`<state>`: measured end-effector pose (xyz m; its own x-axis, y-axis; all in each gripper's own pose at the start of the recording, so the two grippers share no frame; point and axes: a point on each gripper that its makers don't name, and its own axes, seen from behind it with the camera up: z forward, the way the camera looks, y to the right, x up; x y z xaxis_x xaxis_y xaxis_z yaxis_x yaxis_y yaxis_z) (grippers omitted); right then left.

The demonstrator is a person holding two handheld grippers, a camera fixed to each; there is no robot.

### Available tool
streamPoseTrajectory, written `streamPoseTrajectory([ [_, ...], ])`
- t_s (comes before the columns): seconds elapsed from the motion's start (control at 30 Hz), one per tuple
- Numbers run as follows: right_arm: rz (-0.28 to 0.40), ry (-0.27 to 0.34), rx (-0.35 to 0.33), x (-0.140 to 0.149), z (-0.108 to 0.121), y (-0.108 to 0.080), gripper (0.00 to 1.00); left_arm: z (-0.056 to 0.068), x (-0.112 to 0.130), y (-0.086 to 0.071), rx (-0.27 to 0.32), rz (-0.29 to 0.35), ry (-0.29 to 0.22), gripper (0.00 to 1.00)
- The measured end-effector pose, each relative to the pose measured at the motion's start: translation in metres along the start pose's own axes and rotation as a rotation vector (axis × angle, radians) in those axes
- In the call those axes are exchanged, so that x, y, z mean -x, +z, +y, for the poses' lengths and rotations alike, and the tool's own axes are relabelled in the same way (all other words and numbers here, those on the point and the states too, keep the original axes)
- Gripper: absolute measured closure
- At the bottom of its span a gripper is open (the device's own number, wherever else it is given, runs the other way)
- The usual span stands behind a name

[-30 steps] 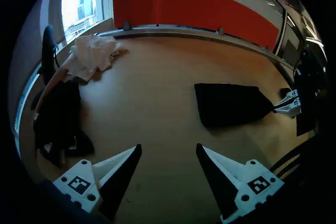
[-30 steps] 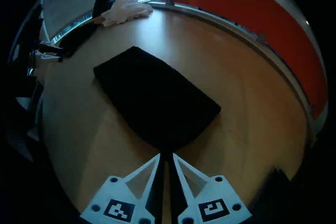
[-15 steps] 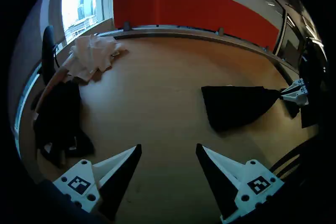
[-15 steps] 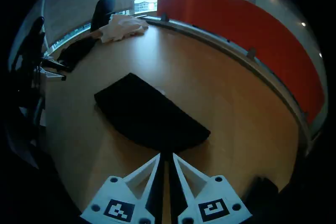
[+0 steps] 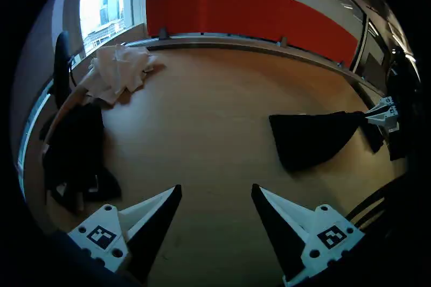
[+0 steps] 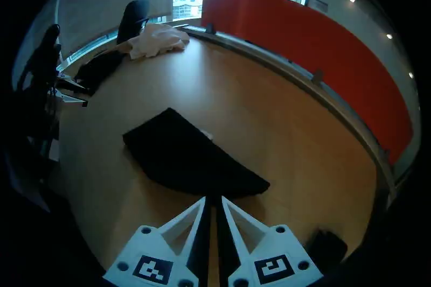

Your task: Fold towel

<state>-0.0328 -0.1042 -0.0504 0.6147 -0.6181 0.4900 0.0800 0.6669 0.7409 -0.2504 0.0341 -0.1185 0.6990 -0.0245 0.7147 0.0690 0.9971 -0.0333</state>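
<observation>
A black towel [image 6: 188, 158] lies partly on the wooden table [image 6: 258, 109], its near end lifted. My right gripper [image 6: 213, 203] is shut on that near edge, fingers pressed together around the cloth. In the left gripper view the black towel [image 5: 312, 136] sits at the right, drawn up to a point where the right gripper [image 5: 383, 117] pinches it. My left gripper [image 5: 215, 193] hovers open over bare table, well to the left of the towel, nothing between its fingers.
A heap of pale cloth [image 5: 116, 69] lies at the table's far left corner. A dark garment [image 5: 75, 147] hangs over the left edge near a black chair [image 5: 62, 66]. A red partition [image 5: 248, 12] runs along the table's back edge.
The right gripper has lifted and pulled the towel's edge back toward itself; the towel has drawn up, narrowed and slid along the table. The left gripper has stayed still and open.
</observation>
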Motion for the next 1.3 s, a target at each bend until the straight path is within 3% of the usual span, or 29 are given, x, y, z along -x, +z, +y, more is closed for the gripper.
streamPoseTrajectory([
  [0.3, 0.022, -0.035, -0.02, -0.024, -0.01, 0.005, 0.94, 0.0, -0.003, -0.005, 0.004, 0.014, -0.004, 0.04],
  [0.6, 0.039, -0.117, -0.078, -0.062, -0.035, 0.02, 0.94, -0.004, -0.002, -0.016, -0.002, 0.035, -0.034, 0.03],
  [0.97, 0.025, -0.261, -0.238, -0.104, -0.105, 0.067, 0.94, -0.018, 0.005, -0.041, -0.036, 0.066, -0.107, 0.04],
  [1.1, -0.012, -0.294, -0.293, -0.1, -0.132, 0.091, 0.94, -0.025, 0.011, -0.049, -0.053, 0.071, -0.131, 0.04],
  [1.3, -0.074, -0.3, -0.325, -0.085, -0.147, 0.117, 0.94, -0.032, 0.021, -0.055, -0.071, 0.072, -0.166, 0.03],
])
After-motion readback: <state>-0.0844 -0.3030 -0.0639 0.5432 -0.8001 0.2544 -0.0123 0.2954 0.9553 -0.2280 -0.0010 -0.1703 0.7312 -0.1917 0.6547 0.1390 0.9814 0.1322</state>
